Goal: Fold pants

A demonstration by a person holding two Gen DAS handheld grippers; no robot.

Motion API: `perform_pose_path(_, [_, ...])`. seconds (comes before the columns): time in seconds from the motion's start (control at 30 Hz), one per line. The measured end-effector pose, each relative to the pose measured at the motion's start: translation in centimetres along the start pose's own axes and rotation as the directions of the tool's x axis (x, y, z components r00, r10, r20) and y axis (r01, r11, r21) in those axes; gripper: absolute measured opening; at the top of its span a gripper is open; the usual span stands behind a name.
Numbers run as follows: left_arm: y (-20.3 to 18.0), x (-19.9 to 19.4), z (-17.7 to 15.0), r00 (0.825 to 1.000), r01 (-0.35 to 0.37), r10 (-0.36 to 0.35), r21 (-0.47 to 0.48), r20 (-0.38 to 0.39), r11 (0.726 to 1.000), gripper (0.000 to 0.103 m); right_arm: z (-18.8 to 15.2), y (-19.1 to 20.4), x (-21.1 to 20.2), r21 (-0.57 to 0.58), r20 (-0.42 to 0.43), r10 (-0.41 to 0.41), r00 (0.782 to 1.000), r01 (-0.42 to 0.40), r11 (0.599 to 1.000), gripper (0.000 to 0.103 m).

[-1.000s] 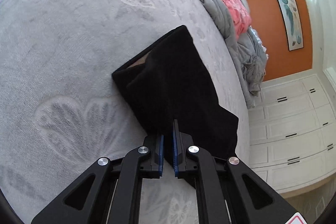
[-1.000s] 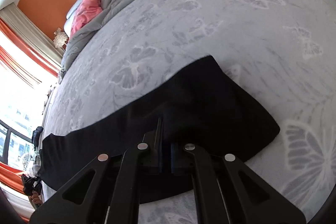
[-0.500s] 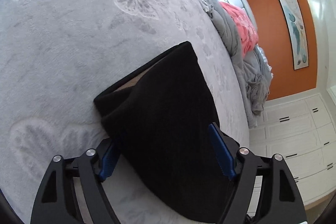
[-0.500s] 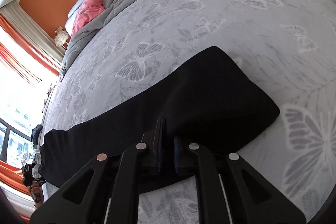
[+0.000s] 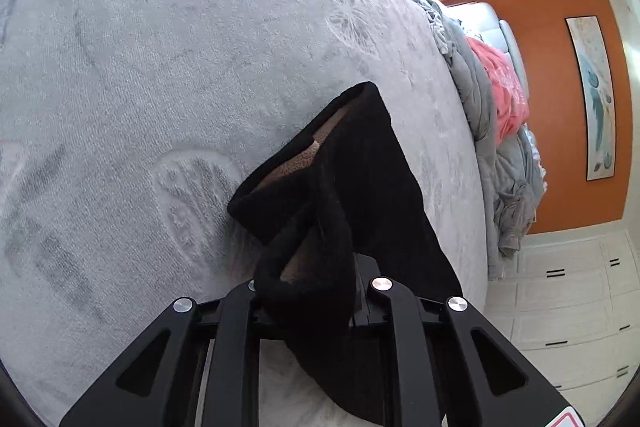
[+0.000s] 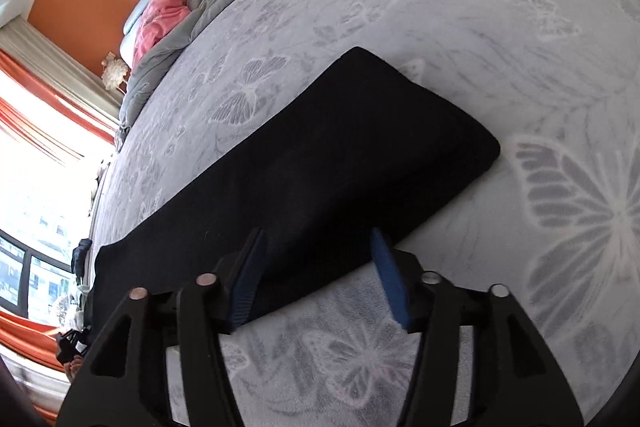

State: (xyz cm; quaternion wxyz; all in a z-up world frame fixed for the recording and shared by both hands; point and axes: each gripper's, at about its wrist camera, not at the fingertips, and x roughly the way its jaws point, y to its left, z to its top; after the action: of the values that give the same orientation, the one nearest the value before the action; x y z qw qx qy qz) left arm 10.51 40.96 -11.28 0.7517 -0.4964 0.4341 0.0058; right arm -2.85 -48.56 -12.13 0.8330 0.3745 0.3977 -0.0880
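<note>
Two tools, left (image 5: 308,303) closing on pants' (image 5: 372,195) edge (seemingly)

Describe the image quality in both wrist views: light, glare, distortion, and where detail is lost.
Left wrist view: even daylight, strong fisheye bending of the bedspread, dark vignette corners; the black pants show little texture beyond the brown lining. Right wrist view: the window at left is blown out white, the pants read as a featureless black mass, and the butterfly pattern on the bedspread stays sharp.

Black pants (image 6: 320,167) with tan lining; grey butterfly-patterned blanket (image 6: 480,27).
</note>
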Motion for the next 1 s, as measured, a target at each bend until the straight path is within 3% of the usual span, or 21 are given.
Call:
perform_pose_path(0.07, [0.0, 0.2, 0.0, 1.000, -0.015, 0.015, 0.006, -0.003, 1.000, 0.017, 0.3, -0.8, 0.4, 0.022, 0.002, 0.006, 1.000, -0.006, 1.000, 0.075])
perform_pose_path(0.2, [0.8, 0.6, 0.3, 0.999, 0.002, -0.004, -0.067, -0.033, 0.998, 0.022, 1.6, -1.9, 1.7, 0.121, 0.014, 0.086, 0.996, -0.087, 0.989, 0.083])
perform_pose_path(0.3, [0.9, 0.7, 0.2, 0.999, -0.011, 0.009, -0.074, -0.034, 0.997, 0.027, 2.6, -1.8, 2.4, 0.178, 0.034, 0.097, 0.995, -0.101, 0.979, 0.085])
perform_pose_path(0.33, [0.9, 0.7, 0.2, 0.999, -0.015, 0.013, -0.074, -0.032, 0.997, 0.028, 2.8, -1.5, 2.5, 0.172, 0.041, 0.094, 0.995, -0.100, 0.980, 0.079])
perform_pose_path(0.37, [0.9, 0.8, 0.2, 0.999, -0.018, 0.015, -0.076, -0.031, 0.997, 0.028, 3.0, -1.2, 2.8, 0.155, 0.037, 0.063, 0.997, -0.068, 0.986, 0.057])
perform_pose_path(0.4, [0.9, 0.8, 0.2, 0.999, -0.019, 0.017, -0.079, -0.031, 0.997, 0.029, 3.1, -0.8, 3.1, 0.129, 0.022, 0.014, 1.000, -0.016, 0.992, 0.044])
perform_pose_path(0.43, [0.9, 0.8, 0.1, 0.999, -0.021, 0.018, -0.080, -0.033, 0.997, 0.029, 3.2, -0.6, 3.3, 0.107, 0.018, -0.018, 1.000, 0.016, 0.994, 0.013])
perform_pose_path(0.6, [-0.3, -0.9, 0.5, 0.999, 0.017, -0.022, -0.099, -0.049, 0.995, 0.019, 3.3, 2.2, -2.9, 0.020, 0.124, 0.035, 0.992, -0.038, 0.999, 0.012])
perform_pose_path(0.63, [-0.5, -1.2, 0.5, 0.999, 0.006, -0.011, -0.091, -0.053, 0.996, 0.019, 3.2, 2.3, -3.5, -0.022, 0.129, 0.011, 0.992, -0.008, 1.000, 0.012])
perform_pose_path(0.7, [-0.2, -0.5, 0.5, 0.994, -0.049, 0.041, -0.076, -0.097, 0.996, 0.019, 2.9, 0.5, -1.0, -0.013, 0.043, -0.106, 0.993, 0.107, 0.994, 0.012])
perform_pose_path(0.73, [0.3, 0.2, 0.4, 0.990, -0.078, 0.069, -0.069, -0.122, 0.995, 0.019, 2.3, -1.4, 0.8, 0.043, -0.023, -0.120, 0.993, 0.120, 0.992, 0.012])
perform_pose_path(0.8, [1.3, 0.7, 0.1, 0.991, -0.060, 0.049, -0.082, -0.128, 0.995, 0.019, 1.6, -2.8, 1.3, 0.099, -0.002, -0.058, 0.998, 0.057, 0.993, 0.013])
perform_pose_path(0.87, [1.4, 0.5, 0.1, 0.992, -0.042, 0.034, -0.069, -0.122, 0.997, 0.019, 1.9, -2.4, 0.7, 0.102, 0.006, -0.047, 0.999, 0.046, 0.994, 0.013])
perform_pose_path(0.93, [0.6, 0.2, 0.3, 0.992, -0.044, 0.036, -0.061, -0.118, 0.997, 0.013, 2.8, -0.8, -0.3, 0.072, 0.018, -0.055, 0.998, 0.054, 0.996, 0.012])
perform_pose_path(1.0, [-1.2, -1.2, 0.9, 0.994, 0.004, -0.011, -0.058, -0.110, 0.998, 0.012, 4.5, 1.3, -2.7, 0.054, 0.066, 0.005, 0.998, -0.008, 0.999, 0.012])
